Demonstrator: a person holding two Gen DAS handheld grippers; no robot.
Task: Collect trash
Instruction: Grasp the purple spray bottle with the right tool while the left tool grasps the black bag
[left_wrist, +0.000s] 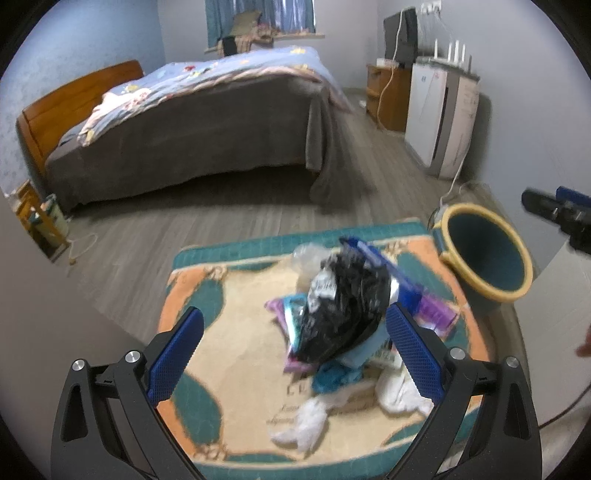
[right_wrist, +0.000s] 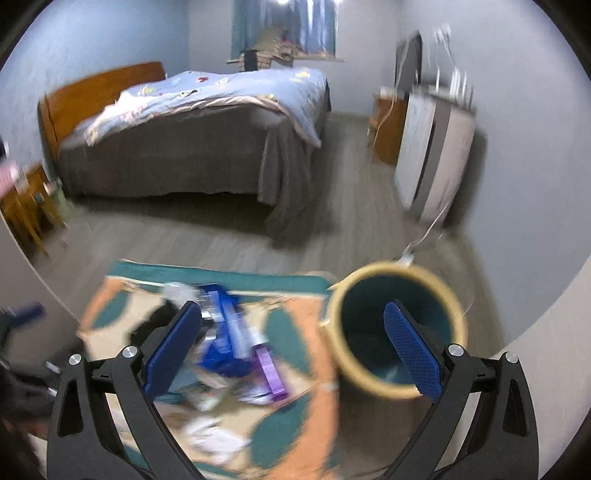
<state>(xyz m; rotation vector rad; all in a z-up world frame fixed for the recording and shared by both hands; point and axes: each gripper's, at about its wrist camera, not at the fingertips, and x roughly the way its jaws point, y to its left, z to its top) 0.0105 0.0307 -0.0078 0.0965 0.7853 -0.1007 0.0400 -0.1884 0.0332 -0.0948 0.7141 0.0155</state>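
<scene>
Hovering my left gripper (left_wrist: 295, 354) over the trash pile (left_wrist: 343, 325) on the patterned mat (left_wrist: 229, 354), jaws spread wide, nothing held. The crumpled black bag (left_wrist: 347, 310) sits on top, dead ahead at 12 o'clock; white tissues (left_wrist: 303, 424) lie nearer. The bin (left_wrist: 487, 254) stands at 2 o'clock, touching the mat's corner. My right gripper (right_wrist: 291, 350) is likewise spread and empty, bin just beside it. I'd straddle the bag's bulk, close slowly, then lift clear before swinging binward.
</scene>
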